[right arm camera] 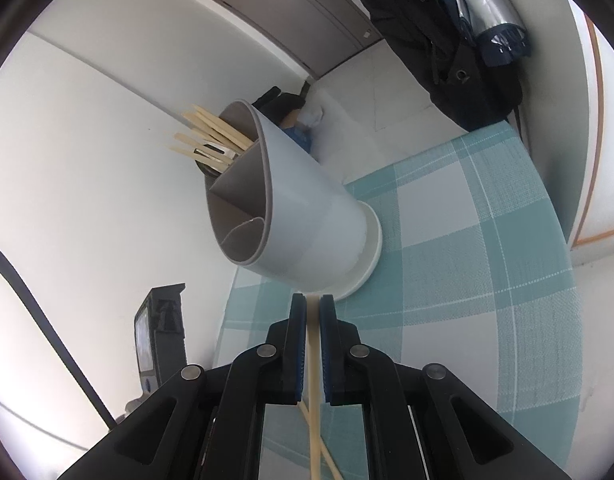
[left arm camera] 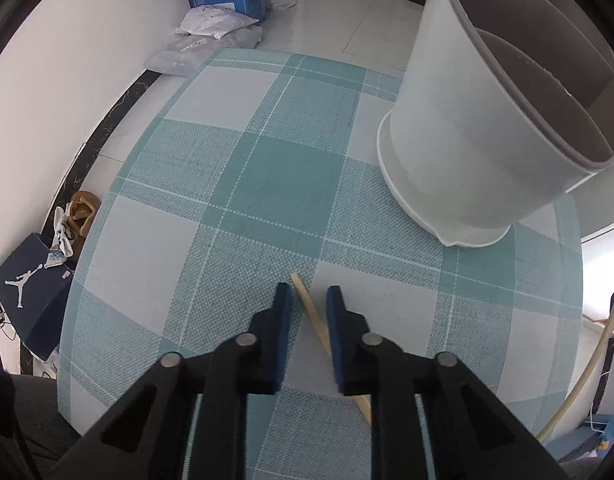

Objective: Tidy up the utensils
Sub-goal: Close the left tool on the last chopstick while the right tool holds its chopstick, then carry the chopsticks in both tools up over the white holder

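Note:
A pale wooden chopstick (left arm camera: 311,314) lies slanted on the teal checked tablecloth (left arm camera: 267,184). My left gripper (left arm camera: 309,290) points down over it, the blue pads standing either side with a gap, not pressing on it. The chopstick's lower end runs under the right finger. A white utensil holder (left arm camera: 467,140) with grey dividers stands at the back right. In the right wrist view my right gripper (right arm camera: 314,300) is shut on another chopstick (right arm camera: 314,360), its tip just short of the holder (right arm camera: 307,216). Several chopsticks (right arm camera: 211,136) stick out of the holder's far compartment. The two nearer compartments look empty.
A second loose chopstick (right arm camera: 329,460) crosses under the held one on the cloth. The round table's edge (left arm camera: 83,280) drops to a floor with a dark shoe box (left arm camera: 31,292) and plastic bags (left arm camera: 215,24). A dark bag (right arm camera: 459,48) hangs beyond the table; a black device (right arm camera: 163,332) stands left.

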The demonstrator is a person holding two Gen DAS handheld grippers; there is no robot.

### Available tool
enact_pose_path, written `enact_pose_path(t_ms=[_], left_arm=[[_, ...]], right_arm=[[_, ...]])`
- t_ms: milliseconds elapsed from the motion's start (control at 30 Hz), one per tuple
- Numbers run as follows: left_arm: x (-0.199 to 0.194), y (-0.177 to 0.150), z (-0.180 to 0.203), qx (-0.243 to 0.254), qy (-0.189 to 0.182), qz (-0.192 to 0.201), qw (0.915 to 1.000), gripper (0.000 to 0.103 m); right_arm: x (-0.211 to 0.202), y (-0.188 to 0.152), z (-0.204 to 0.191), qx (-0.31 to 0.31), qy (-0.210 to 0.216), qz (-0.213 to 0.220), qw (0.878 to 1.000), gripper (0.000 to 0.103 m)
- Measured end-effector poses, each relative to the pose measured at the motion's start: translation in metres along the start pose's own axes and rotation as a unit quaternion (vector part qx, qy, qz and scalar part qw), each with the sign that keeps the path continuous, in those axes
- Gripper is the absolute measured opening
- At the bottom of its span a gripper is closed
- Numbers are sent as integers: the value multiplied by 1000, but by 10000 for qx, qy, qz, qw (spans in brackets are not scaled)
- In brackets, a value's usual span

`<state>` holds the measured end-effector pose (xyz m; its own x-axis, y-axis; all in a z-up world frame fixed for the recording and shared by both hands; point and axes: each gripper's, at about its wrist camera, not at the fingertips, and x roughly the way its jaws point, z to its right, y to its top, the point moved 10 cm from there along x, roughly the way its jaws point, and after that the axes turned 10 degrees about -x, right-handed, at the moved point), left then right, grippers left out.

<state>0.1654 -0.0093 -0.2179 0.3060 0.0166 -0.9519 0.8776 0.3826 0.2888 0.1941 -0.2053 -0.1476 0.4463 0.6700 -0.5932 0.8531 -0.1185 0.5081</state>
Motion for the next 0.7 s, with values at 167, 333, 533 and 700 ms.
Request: enact_pose_path(t_ms=[167, 333, 533, 700], left_arm=[[6, 10, 8, -140, -171, -60, 9997, 2], [5, 13, 5, -447, -430, -239, 9978, 1], [-33, 23, 1, -465, -837, 410, 9946, 1], [-87, 28, 3, -300, -1400, 1049, 9841, 1]], right_arm=[[1, -1, 1, -244, -191, -9, 9995, 6], [-3, -5, 6, -267, -294, -15, 9992, 6], [-7, -5, -2, -465, -440, 87, 9979, 6], [-14, -4, -22, -823, -511, 216, 9951, 6]])
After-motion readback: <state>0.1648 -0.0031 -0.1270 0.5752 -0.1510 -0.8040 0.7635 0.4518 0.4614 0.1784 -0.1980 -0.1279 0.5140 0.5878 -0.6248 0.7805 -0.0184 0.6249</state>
